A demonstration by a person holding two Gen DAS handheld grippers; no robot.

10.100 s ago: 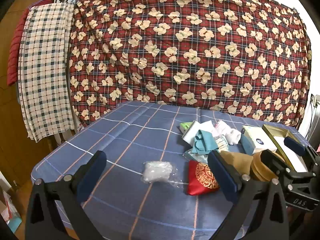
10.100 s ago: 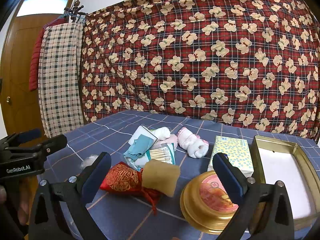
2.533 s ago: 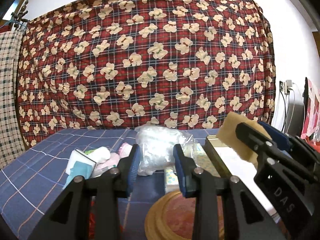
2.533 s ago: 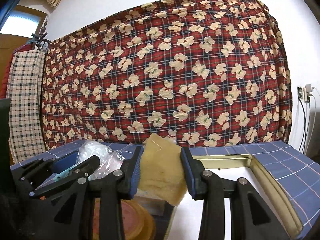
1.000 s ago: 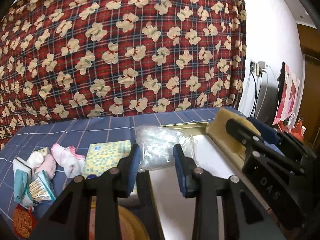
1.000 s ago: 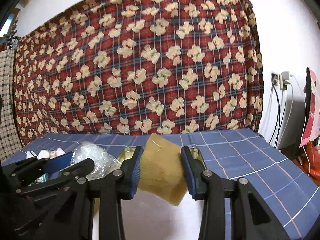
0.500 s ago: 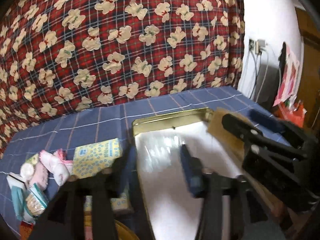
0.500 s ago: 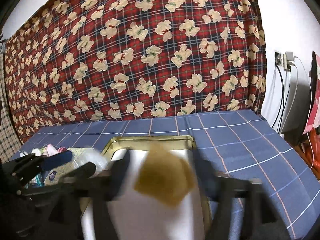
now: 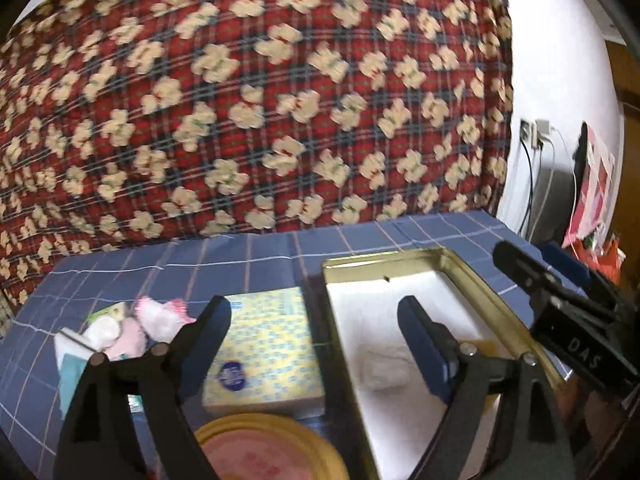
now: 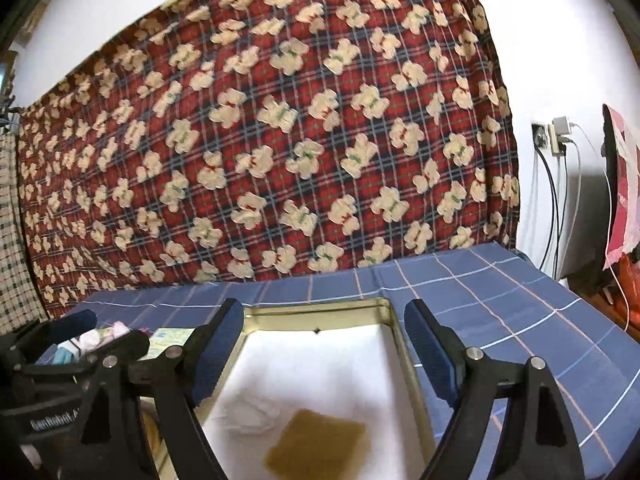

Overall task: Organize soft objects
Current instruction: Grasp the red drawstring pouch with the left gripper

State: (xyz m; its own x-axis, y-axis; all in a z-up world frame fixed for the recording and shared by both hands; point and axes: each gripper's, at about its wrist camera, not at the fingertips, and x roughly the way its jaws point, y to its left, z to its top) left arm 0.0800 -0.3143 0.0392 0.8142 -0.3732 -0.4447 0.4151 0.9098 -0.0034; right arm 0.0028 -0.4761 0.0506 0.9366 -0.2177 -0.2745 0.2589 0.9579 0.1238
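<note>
The flat tan sponge square point(image 10: 318, 446) is lying corner-forward inside the gold-rimmed white-lined tin tray point(image 10: 394, 334), just beside a crinkly clear plastic bag point(image 10: 252, 414). Above the tray, the left gripper point(image 9: 316, 334) and right gripper point(image 10: 324, 344) are hanging spread wide, gripping nothing.
</note>
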